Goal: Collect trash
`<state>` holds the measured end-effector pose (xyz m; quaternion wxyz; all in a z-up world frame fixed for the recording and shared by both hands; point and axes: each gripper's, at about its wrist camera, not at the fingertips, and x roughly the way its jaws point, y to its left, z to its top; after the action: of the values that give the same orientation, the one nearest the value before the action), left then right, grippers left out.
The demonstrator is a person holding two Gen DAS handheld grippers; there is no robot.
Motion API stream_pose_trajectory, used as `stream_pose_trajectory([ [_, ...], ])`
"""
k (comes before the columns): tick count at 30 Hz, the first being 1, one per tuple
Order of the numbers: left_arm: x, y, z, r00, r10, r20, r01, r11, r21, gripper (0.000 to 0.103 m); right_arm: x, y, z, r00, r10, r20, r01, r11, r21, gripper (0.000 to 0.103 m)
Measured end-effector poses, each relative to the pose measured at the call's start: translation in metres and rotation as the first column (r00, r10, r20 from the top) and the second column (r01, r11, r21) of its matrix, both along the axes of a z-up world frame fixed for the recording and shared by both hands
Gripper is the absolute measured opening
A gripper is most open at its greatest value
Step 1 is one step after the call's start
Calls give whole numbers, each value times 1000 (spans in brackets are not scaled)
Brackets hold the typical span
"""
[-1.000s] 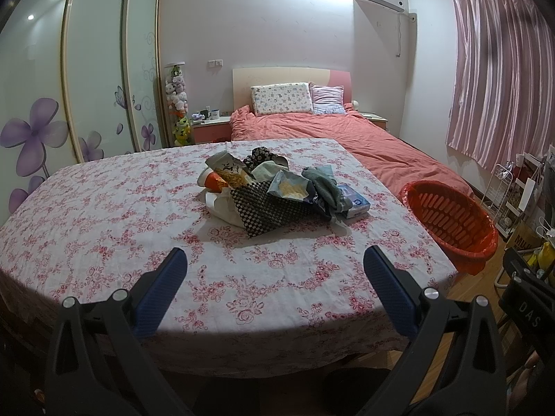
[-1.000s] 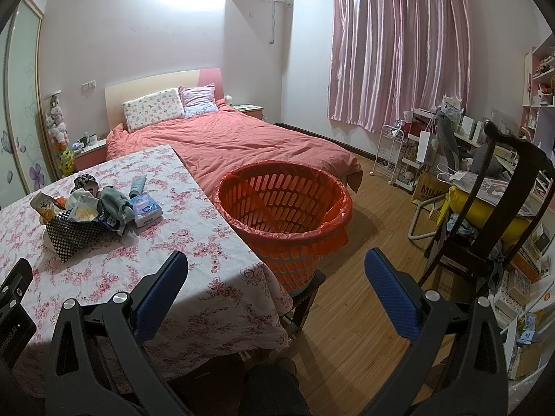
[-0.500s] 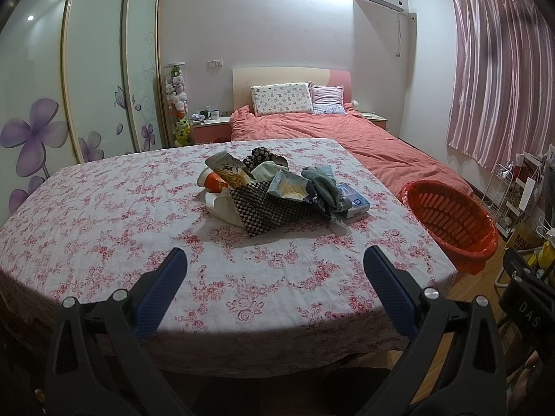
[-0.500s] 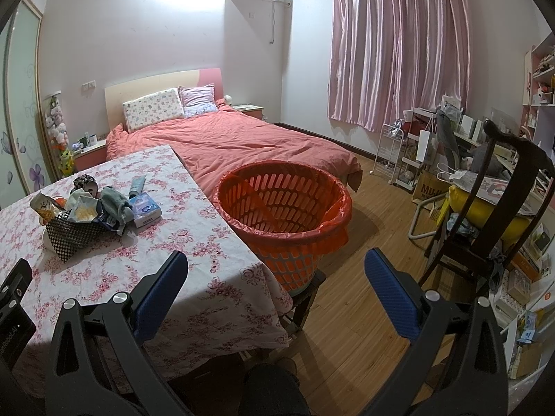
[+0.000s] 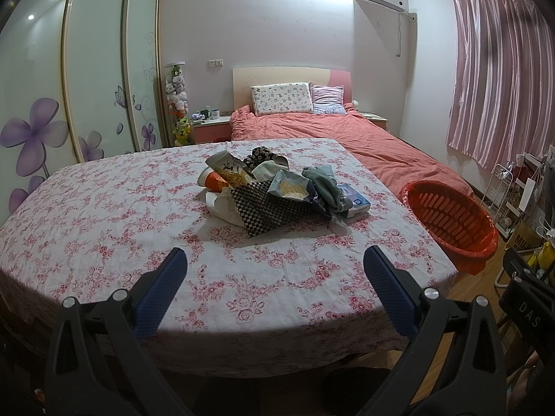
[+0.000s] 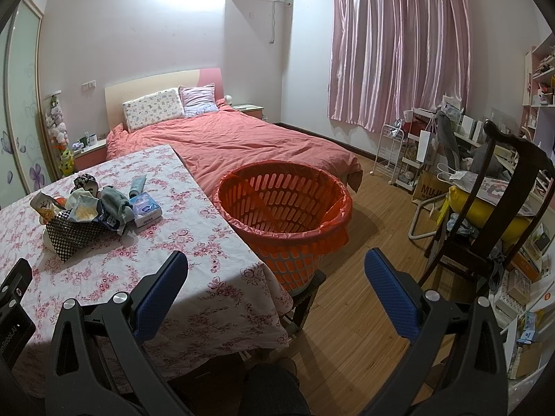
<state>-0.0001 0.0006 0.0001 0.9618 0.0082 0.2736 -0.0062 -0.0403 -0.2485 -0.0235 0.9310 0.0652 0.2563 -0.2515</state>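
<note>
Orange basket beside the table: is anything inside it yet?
The orange basket shows only its red liner bag and slotted inner wall, with no trash visible. Its bottom is hidden by the near rim. The trash pile sits on the table.

Trash pile [image 5: 274, 190] sits heaped mid-table: crumpled snack bags, a black-and-white checkered bag, grey-green cloth, a blue tissue pack [image 5: 353, 204] at its right edge. The orange slotted basket [image 6: 284, 208], red-lined, stands upright just beside the table.
</note>
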Motion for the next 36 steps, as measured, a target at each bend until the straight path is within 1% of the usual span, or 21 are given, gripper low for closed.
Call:
stream_pose_trajectory([
  [8,3,4,0,1000,16,-6,-16,1000,-4,99,2,0,-1,1000,3,-3,-3,1000,2,101],
  [15,25,31,-2,996,81,-20,-82,996,-21,99,18,2,-2,999,34,3,-34,999,2,101],
  [18,36,49,-2,992,120,-26,-121,992,-31,99,39,7,-5,998,69,14,-69,998,9,101],
  [23,63,78,-4,982,181,-42,-183,982,-44,99,71,11,-13,991,133,5,-133,990,42,101],
  [27,86,90,-7,978,204,-51,-205,978,-28,99,101,13,-17,983,186,-7,-185,980,66,101],
  [33,122,92,-16,982,173,-71,-174,985,1,99,145,12,-22,964,265,-19,-262,960,100,101],
  [36,136,88,-23,987,139,-87,-139,990,9,99,168,9,-29,951,306,-44,-299,945,131,98],
])
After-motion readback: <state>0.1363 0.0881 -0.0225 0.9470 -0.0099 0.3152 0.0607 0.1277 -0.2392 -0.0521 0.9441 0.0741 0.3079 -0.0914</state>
